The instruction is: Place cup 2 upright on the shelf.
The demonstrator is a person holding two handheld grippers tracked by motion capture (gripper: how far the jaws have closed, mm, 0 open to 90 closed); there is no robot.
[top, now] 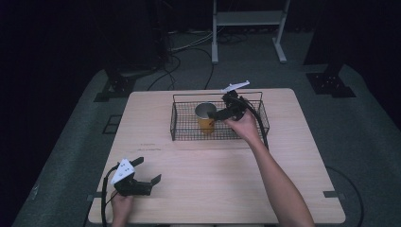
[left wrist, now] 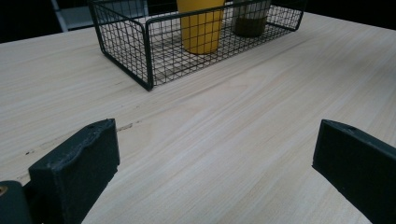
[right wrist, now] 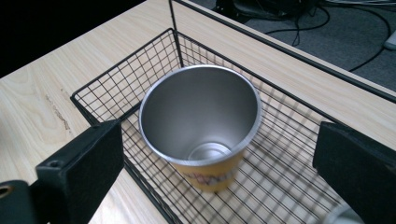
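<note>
A yellow cup [top: 206, 122] with a bare metal inside stands upright in the left half of a black wire basket [top: 182, 127] at the far middle of the table. My right gripper [top: 221, 105] hovers over the basket just right of the cup, open. In the right gripper view the cup [right wrist: 201, 126] sits between and beyond the wide-apart jaws, untouched by them. My left gripper [top: 149, 170] rests low near the front left of the table, open and with nothing in it. In the left gripper view the basket [left wrist: 148, 60] and the cup [left wrist: 201, 25] are far ahead.
A second, darker cup-like thing [left wrist: 250, 18] stands in the basket beside the yellow cup; its grey rim [right wrist: 343, 215] shows at the bottom right of the right gripper view. Bare wooden tabletop [top: 222, 175] lies between basket and front edge. Cables and stands lie on the floor behind.
</note>
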